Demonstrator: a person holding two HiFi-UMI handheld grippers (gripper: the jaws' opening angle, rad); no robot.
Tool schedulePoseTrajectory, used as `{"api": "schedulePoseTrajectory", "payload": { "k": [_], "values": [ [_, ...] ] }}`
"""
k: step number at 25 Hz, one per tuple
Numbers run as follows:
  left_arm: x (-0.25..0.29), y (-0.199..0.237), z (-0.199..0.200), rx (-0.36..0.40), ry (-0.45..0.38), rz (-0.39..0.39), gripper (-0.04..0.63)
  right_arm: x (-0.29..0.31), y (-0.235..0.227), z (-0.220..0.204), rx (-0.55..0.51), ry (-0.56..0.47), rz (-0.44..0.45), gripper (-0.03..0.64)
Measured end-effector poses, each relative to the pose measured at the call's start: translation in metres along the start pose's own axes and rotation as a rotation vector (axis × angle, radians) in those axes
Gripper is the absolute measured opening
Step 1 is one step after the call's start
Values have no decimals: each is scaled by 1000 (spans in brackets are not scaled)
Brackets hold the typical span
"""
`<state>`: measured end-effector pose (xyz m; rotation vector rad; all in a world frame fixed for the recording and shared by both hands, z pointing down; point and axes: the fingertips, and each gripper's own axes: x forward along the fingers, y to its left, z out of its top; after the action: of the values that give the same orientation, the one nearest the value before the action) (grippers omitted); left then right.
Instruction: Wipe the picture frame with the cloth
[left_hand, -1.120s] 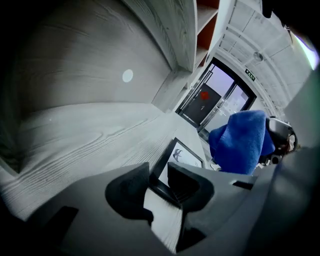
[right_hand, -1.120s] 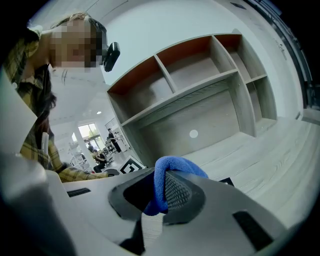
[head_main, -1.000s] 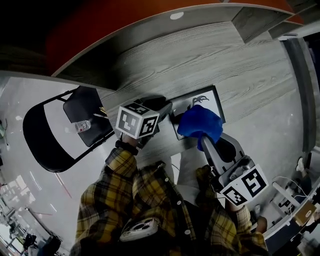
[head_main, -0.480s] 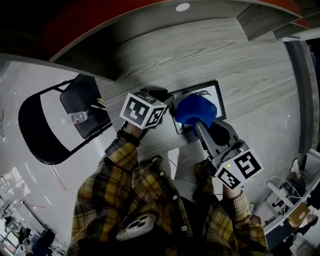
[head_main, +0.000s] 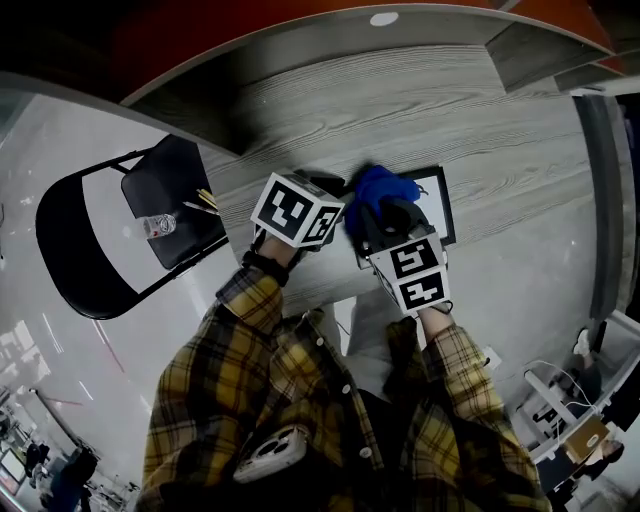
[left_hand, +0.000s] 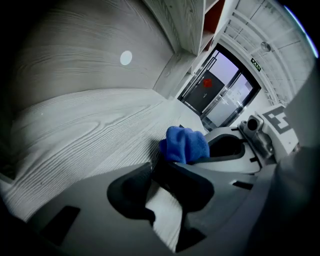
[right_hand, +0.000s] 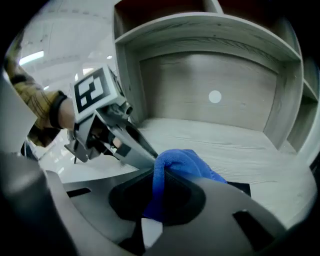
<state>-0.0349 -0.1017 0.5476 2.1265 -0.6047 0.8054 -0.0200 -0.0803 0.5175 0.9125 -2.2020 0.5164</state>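
Note:
The black picture frame (head_main: 438, 203) lies flat on the grey wood table (head_main: 400, 110), its white picture partly covered. My left gripper (head_main: 335, 198) is shut on the frame's left edge; in the left gripper view its dark pads (left_hand: 190, 182) meet just below the blue cloth (left_hand: 184, 144). The right gripper (head_main: 385, 215) is shut on that blue cloth (head_main: 378, 188) and presses it onto the frame's left part, close beside the left gripper. In the right gripper view the cloth (right_hand: 180, 167) bulges out between the jaws, with a dark frame corner (right_hand: 242, 187) behind it.
A black folding chair (head_main: 165, 215) stands left of the table with a small bottle (head_main: 160, 227) on its seat. Shelf walls (right_hand: 280, 100) enclose the table's far side. A glass door (left_hand: 220, 95) shows far off.
The right gripper swung in from the lower right and now stands steeply over the frame, carrying the cloth leftward across it. The left gripper kept its hold.

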Motion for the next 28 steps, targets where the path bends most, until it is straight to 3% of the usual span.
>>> {"api": "schedulePoseTrajectory", "payload": {
  "k": [4, 20, 28],
  "values": [
    [0, -1, 0, -3, 2, 1, 104, 8, 6, -6, -71, 54, -20, 48],
    [2, 1, -2, -16, 9, 2, 106, -28, 36, -55, 20, 205, 130, 46],
    [3, 1, -3, -26, 14, -7, 106, -52, 50, -82, 85, 225, 183, 46]
  ]
}}
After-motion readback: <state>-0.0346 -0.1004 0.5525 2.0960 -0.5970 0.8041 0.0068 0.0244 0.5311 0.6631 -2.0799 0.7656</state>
